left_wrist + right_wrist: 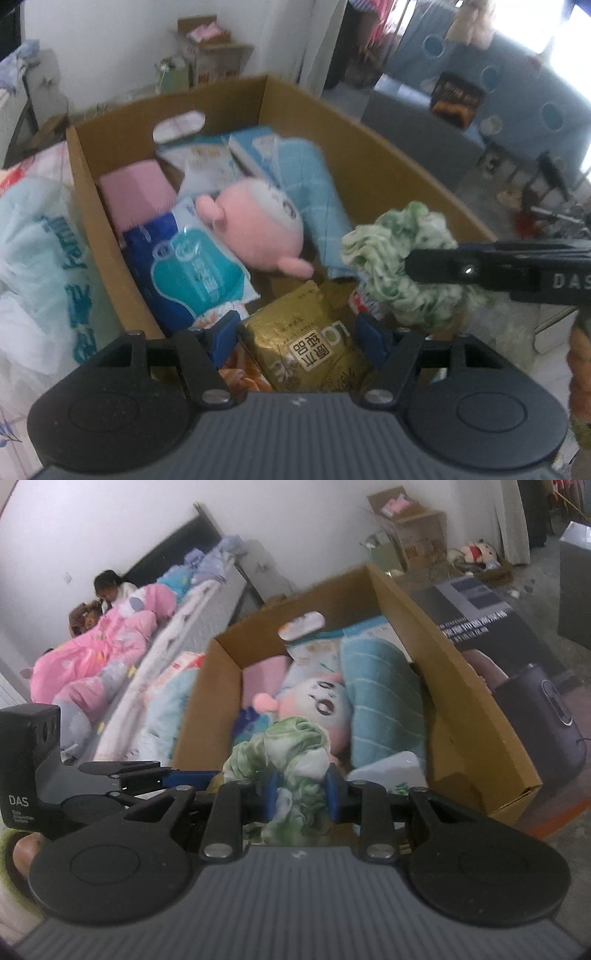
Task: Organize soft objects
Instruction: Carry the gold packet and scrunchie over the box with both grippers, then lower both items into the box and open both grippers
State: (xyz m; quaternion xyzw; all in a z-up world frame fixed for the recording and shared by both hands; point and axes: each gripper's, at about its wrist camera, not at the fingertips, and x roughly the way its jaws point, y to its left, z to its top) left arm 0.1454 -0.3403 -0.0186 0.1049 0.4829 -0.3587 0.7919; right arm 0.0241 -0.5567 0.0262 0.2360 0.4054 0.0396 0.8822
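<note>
An open cardboard box (388, 147) fills the middle of both views, packed with soft things. In the left wrist view, a pink plush toy (255, 229) with a pale face lies near the centre of the box. A folded blue checked towel (314, 199) rests just to its right, touching it. To the left of the toy sits a blue and teal plastic packet (195, 273), and behind that a pink block (135, 195) stands against the left wall. Pale blue packets (207, 158) lie at the far end.

At the near end of the box lies a gold packet (306, 343) with printed characters. The left gripper (301, 336) hangs over it, its blue fingers (221, 336) spread wide on either side; whether they touch the packet cannot be told.

The right gripper (301, 794) is pinching a green and white scrunchie (291, 771) between its blue fingers (332, 794), which press into the ruffled fabric. In the left wrist view the same scrunchie (402, 258) hangs from the right gripper (413, 267) over the near right side of the box.

Left of the box, outside it, a light blue cloth (40, 236) with teal lettering lies crumpled. In the right wrist view a pink quilt (103, 653) lies on a bed at far left, and a dark printed carton (498, 635) stands right of the box.
</note>
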